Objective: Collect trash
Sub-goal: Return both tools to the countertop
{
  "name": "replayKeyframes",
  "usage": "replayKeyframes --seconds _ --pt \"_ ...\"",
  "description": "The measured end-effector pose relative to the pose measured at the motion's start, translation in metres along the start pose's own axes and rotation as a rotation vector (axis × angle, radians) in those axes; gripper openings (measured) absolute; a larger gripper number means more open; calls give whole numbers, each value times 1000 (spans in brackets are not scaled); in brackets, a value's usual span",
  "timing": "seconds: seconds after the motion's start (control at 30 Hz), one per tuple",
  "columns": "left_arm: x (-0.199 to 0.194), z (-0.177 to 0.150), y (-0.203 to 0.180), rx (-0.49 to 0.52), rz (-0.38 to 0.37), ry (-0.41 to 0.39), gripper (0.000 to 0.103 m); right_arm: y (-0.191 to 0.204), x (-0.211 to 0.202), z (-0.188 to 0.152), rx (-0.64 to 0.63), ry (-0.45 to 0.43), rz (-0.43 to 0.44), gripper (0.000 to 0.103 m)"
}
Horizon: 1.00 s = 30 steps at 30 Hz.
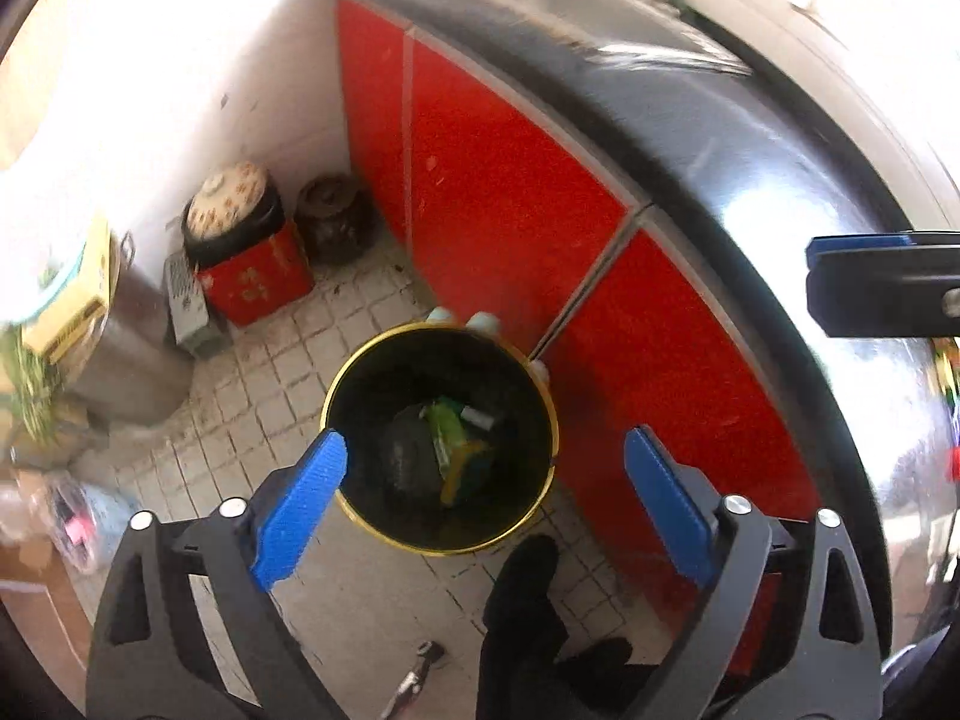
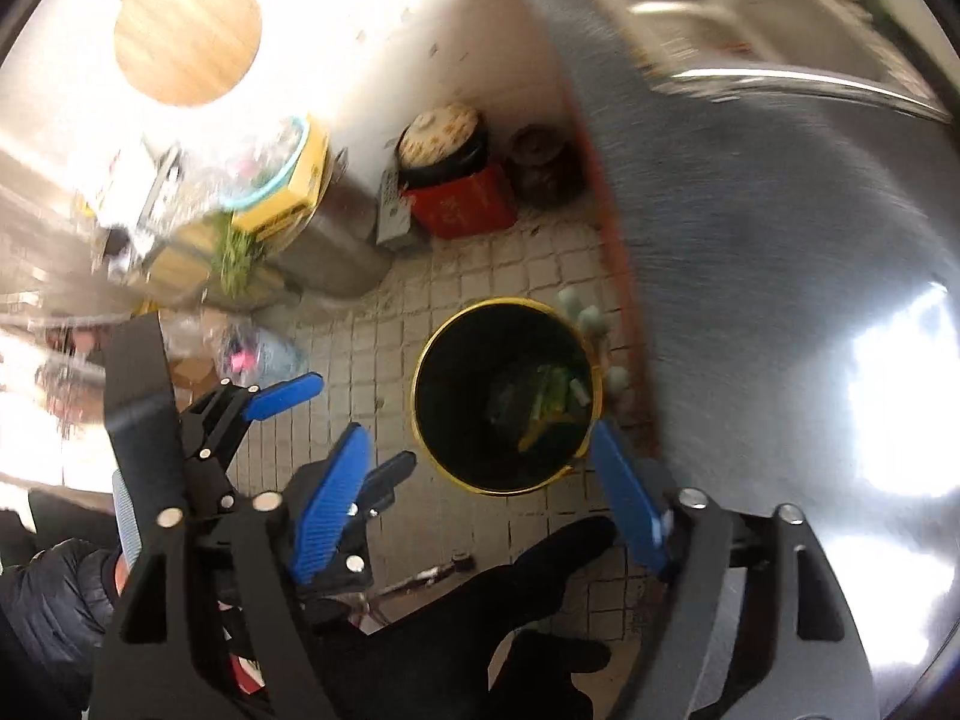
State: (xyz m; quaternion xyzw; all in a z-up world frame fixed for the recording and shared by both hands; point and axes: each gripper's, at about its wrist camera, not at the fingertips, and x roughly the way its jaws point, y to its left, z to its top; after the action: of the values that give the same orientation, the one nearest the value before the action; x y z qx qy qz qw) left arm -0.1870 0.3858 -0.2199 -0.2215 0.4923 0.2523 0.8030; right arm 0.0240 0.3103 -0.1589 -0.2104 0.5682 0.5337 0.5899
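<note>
While my left gripper [image 1: 486, 486] hangs above the floor, its blue jaws stand wide apart with nothing between them. Left wrist view: directly below sits the bin [image 1: 441, 444], black inside with a gold rim, upright on small pale floor tiles [image 1: 264, 396] with dirty grout. Trash [image 1: 456, 444] lies at its bottom: something green and yellow, a small white piece, a dark lump. Right of the bin runs a row of red cabinet doors [image 1: 510, 204] under a dark counter edge [image 1: 750, 138]. In the far corner, against the white wall, a red box [image 1: 258, 285] carries a pot with a patterned lid [image 1: 227, 201]; a dark jar [image 1: 333, 216] stands just beside it. One blue jaw of the other tool shows at the right edge.

Right wrist view: my right gripper [image 2: 474, 504] is likewise spread, empty, near the bin [image 2: 504, 396], which stands on the same tiles beside the steel counter [image 2: 780, 276]. A sink basin [image 2: 750, 6] is at the far right. A round wooden board [image 2: 187, 33] hangs far left. My left gripper [image 2: 336, 426] shows at the near left, jaws parted.
</note>
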Motion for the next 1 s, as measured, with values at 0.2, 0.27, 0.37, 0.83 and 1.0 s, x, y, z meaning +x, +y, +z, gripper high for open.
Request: replayKeyframes --seconds 0.2,0.27,0.37,0.83,1.0 --pt "-36 29 -98 237 -107 -86 94 -55 -107 -58 147 -197 -155 85" --pt "-44 31 -136 319 -156 -102 95 -79 -145 -89 233 -263 -227 85" --pt "-55 30 -209 483 -252 -113 95 -113 -197 -144 380 -346 -347 85" --pt "-99 -52 -426 911 -437 -60 95 -164 -321 -404 854 -499 -691 86" --pt "-97 -63 -441 923 -438 -27 95 -167 -315 -440 891 -503 -677 85"
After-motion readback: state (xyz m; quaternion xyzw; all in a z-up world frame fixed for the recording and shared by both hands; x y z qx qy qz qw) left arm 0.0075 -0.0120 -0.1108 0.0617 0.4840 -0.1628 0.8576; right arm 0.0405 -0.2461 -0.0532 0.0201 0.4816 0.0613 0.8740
